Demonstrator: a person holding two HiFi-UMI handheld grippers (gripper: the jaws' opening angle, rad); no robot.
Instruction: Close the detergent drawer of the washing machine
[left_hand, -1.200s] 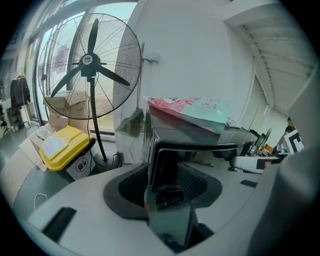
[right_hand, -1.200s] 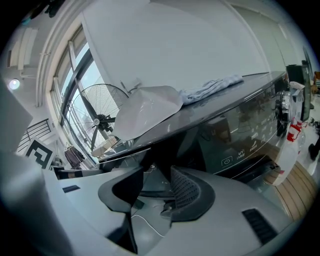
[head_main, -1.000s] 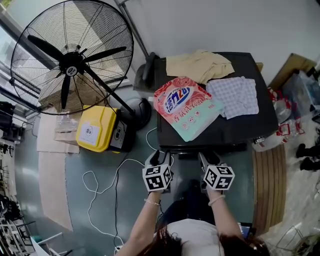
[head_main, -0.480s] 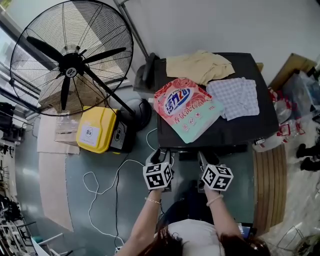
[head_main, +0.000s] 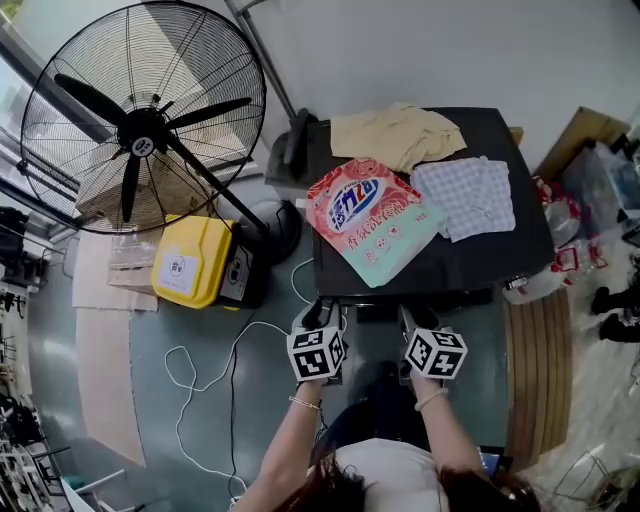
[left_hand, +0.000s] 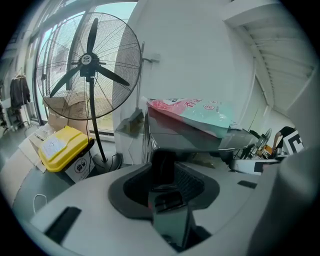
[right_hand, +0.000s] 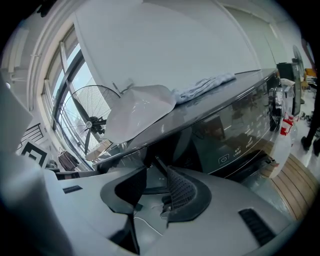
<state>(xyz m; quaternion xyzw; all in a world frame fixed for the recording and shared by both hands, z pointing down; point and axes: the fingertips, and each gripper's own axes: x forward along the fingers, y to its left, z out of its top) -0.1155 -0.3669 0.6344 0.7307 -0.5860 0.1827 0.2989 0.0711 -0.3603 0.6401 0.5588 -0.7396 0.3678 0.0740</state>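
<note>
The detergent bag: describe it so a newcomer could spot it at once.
Right of the big fan stands a dark washing machine. The detergent bag lies on its top, fan side. Unlike the beige cloth and checked cloth beside it, it is glossy pink and mint.

In the head view, the front of the washing machine lies hidden under its dark top, so I cannot find the detergent drawer. Low centre in the left gripper view, a dark upright shape is too blurred to name.
</note>
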